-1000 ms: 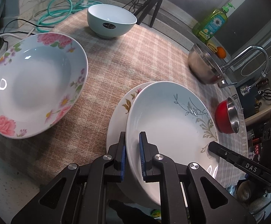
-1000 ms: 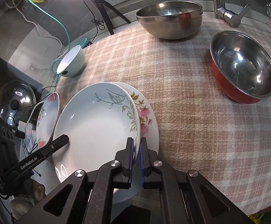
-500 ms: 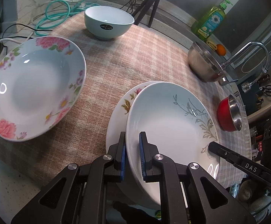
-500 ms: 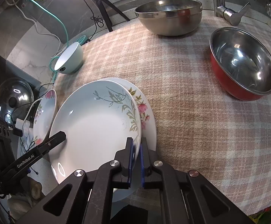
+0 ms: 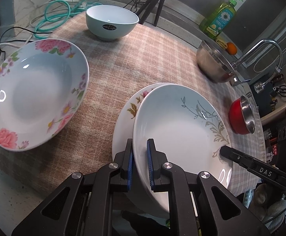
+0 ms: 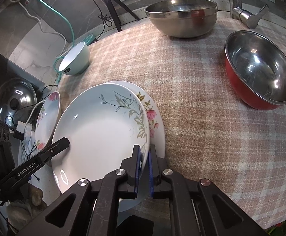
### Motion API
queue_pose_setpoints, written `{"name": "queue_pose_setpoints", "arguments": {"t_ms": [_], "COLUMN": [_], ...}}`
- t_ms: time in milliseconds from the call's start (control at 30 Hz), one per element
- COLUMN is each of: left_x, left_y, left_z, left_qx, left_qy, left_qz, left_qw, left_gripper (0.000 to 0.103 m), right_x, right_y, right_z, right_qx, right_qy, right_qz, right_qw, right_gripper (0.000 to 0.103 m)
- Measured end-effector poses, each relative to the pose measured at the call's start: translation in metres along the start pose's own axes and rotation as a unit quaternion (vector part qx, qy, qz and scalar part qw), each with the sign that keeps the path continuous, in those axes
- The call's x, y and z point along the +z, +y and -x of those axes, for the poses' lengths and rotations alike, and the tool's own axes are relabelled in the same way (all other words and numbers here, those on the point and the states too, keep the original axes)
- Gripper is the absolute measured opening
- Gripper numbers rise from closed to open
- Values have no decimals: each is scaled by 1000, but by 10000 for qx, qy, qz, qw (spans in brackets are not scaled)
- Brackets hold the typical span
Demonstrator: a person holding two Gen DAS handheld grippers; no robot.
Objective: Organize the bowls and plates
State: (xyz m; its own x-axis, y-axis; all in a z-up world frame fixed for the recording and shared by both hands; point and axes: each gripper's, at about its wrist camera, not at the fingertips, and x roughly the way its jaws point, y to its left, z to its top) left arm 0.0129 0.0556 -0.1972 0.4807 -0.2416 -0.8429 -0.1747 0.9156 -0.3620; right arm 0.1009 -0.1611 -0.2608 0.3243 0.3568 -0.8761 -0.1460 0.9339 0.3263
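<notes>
A white deep plate with a grey-green leaf pattern (image 5: 178,125) (image 6: 99,129) sits over a flat plate with pink flowers (image 5: 125,118) (image 6: 152,114). My left gripper (image 5: 140,157) is shut on the leaf plate's left rim. My right gripper (image 6: 143,161) is shut on its right rim. The leaf plate is tilted, held a little above the flat plate. A rose-pattern deep plate (image 5: 34,92) (image 6: 47,116) lies to the left. A pale blue bowl (image 5: 111,22) (image 6: 76,59) stands at the back.
A steel bowl (image 6: 181,16) (image 5: 214,63) and a red bowl with steel inside (image 6: 259,68) (image 5: 241,116) stand on the checked cloth (image 6: 192,98) at the right. A tap (image 6: 241,11), soap bottle (image 5: 218,17), tripod (image 5: 152,4) and cables lie at the back.
Both grippers have lifted slightly and drawn back with the leaf plate; the scene has shifted a little away in both views. Grips are unchanged.
</notes>
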Motion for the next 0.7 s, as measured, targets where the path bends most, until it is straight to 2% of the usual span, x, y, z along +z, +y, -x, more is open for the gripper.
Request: {"name": "queue_pose_setpoints", "arguments": {"t_ms": [700], "left_x": [0], "left_y": [2], "left_z": [2], "left_qx": [24], "left_qy": [11], "left_qz": [-36], "left_qw": [10000], "left_gripper": [11], "right_x": [0], "right_y": [-5], "right_z": [2], "right_qx": [65], "right_qy": [90], "right_qz": [-100], "right_qw": [9999], "right_gripper": [9]}}
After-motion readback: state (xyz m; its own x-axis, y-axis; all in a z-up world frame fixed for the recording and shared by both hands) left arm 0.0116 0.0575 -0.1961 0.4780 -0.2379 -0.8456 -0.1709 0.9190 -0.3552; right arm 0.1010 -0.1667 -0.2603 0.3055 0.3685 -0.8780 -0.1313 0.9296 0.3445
